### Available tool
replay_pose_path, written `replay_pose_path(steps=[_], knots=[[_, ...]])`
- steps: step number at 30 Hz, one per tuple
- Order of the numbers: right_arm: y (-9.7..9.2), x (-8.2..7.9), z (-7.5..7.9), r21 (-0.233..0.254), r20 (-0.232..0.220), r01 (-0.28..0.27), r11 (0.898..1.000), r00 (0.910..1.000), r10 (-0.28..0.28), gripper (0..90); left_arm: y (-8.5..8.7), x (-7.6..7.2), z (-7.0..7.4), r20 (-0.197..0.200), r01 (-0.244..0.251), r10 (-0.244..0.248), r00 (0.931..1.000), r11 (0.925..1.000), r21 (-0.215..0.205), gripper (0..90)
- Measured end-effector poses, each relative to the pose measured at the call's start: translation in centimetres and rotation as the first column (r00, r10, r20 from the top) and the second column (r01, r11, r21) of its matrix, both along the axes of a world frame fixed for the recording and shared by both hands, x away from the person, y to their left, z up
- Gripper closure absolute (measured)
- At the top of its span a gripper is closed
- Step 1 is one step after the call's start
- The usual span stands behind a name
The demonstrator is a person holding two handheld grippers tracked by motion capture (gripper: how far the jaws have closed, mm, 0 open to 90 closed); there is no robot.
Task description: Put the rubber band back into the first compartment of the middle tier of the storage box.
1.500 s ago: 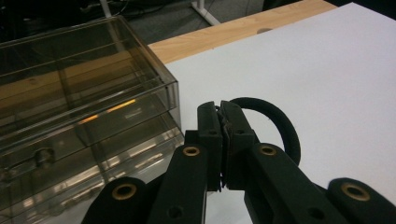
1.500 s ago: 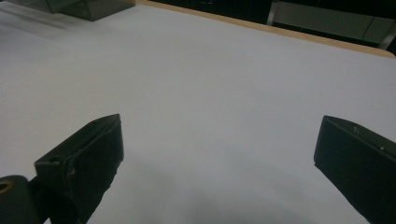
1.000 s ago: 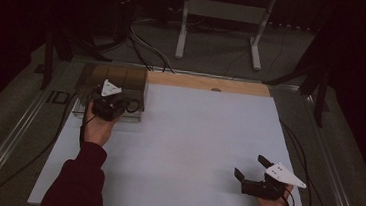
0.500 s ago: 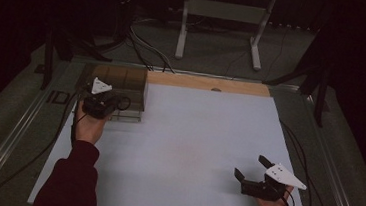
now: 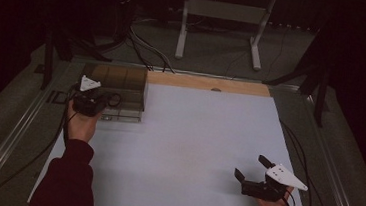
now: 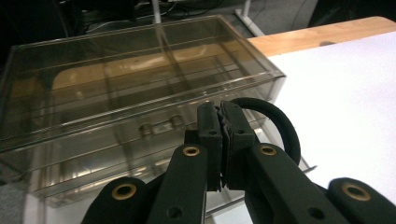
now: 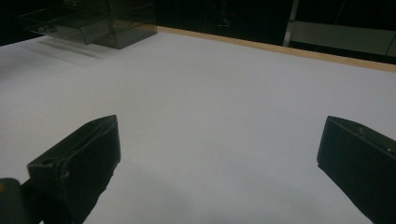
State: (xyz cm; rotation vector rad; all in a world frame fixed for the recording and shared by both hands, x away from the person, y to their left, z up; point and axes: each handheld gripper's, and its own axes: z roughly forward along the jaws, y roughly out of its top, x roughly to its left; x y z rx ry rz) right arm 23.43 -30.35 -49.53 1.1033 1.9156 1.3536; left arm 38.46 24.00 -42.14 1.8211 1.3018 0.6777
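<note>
A thin black elastic loop [image 6: 275, 122] is held pinched by the left tool [image 6: 220, 122] beside the smoky transparent plastic compartment box [image 6: 126, 93]; stowing appears undone. The right tool [image 5: 254, 171] is held agape, empty.

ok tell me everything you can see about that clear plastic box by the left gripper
The clear plastic box is a smoky, see-through organiser with a flat lid, shut, over inner dividers that make several compartments; no contents can be made out. A small latch sits on its front wall. It lies flat at the far left corner of the white table, next to the bare wooden strip. The left gripper, shut on a black loop, is right in front of it; contact with the box is unclear.
</note>
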Motion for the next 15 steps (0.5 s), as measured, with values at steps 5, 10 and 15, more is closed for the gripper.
replay_pose_path(steps=[5, 10, 15], knots=[[0.0, 0.0, 0.0, -0.001, -0.002, 0.001, 1.000, 1.0000, -0.001, 0.0, 0.7, 0.2, -0.1, -0.006, -0.027, 0.027, 0.9996, 0.9995, 0.014, 89.1], [0.1, 0.0, 0.0, -0.005, -0.004, 0.003, 1.000, 1.0000, -0.003, 0.0, 1.2, 0.4, -0.3, -0.017, -0.046, 0.046, 0.9988, 0.9986, 0.027, 89.1], [0.1, 0.0, -0.1, -0.008, -0.005, 0.005, 1.000, 1.0000, -0.005, 0.0, 1.5, 0.5, -0.4, -0.014, -0.063, 0.063, 0.9979, 0.9976, 0.028, 89.1]])
